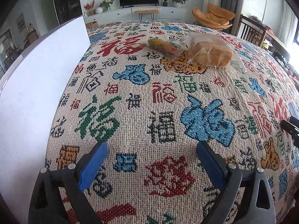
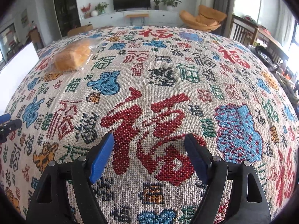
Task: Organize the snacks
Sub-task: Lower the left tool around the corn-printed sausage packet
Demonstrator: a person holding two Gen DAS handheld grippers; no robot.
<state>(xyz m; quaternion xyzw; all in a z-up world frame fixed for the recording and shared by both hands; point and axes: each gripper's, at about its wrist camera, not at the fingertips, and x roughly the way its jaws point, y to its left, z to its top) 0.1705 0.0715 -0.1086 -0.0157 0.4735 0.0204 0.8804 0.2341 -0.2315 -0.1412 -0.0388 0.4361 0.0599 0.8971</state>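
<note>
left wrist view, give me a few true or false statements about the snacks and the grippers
1. The clear-bagged loaf of golden sliced bread lies on the woven tablecloth covered in coloured characters. True.
2. The left gripper is shut on the bread. False: it is open and holds nothing, with the bread far ahead of it.
3. A yellow-and-red snack packet in clear wrap lies just left of the bread. True.
4. The white flat board stands right of the snacks. False: it is at the left.
5. The right gripper carries the packet. False: it is open and holds nothing.
</note>
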